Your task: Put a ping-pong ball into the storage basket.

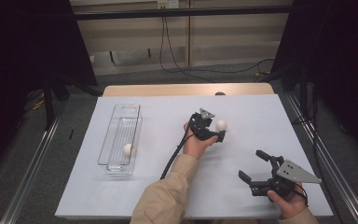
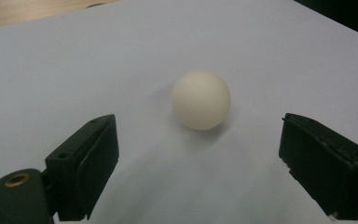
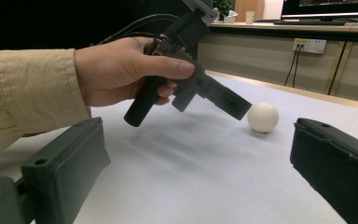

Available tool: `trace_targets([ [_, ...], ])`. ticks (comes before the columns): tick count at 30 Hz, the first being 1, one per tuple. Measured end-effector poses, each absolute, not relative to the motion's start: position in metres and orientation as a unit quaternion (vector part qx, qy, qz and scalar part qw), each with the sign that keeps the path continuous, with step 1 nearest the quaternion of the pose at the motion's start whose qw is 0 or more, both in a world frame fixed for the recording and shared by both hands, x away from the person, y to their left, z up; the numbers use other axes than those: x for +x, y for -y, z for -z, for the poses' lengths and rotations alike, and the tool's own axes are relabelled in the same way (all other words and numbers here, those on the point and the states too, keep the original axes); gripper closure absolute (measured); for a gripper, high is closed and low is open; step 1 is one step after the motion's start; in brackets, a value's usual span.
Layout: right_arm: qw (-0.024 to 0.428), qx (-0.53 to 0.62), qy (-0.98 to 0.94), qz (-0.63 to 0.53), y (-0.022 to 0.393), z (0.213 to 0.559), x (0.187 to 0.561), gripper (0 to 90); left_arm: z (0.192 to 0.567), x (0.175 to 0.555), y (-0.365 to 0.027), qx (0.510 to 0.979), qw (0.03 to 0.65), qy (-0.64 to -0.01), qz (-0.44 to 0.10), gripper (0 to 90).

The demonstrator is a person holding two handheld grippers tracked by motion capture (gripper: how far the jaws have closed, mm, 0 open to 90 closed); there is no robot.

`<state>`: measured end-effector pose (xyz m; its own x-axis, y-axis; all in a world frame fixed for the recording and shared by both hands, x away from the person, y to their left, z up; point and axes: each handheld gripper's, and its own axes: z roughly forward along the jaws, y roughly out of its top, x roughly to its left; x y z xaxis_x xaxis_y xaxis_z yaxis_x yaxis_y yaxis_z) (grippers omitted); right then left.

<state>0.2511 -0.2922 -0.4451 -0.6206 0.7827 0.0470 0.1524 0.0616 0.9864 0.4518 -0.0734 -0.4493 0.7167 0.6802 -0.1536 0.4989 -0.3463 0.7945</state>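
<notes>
Left tongs [image 1: 220, 132]: held low over the desk near its centre, jaws spread wide, gripping nothing.
White ball [image 1: 221, 125]: rests on the white desk [image 1: 261, 121] just ahead of the left tongs, between the lines of the two jaws and touching neither.
Right tongs [image 1: 254, 167]: near the desk's front right, jaws wide apart, empty.
Clear bin [image 1: 113, 165]: at the desk's left, holding a second ball [image 1: 128, 149].
</notes>
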Motion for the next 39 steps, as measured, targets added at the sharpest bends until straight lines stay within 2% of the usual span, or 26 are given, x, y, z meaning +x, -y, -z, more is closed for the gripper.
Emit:
trace_targets([
  [39, 0.265, 0.344, -0.678, -0.593, 0.292, 0.445, 0.251, 3.2, 0.454, 0.461, 0.093, 0.811, 0.45, -0.36, -0.102, 9.9],
])
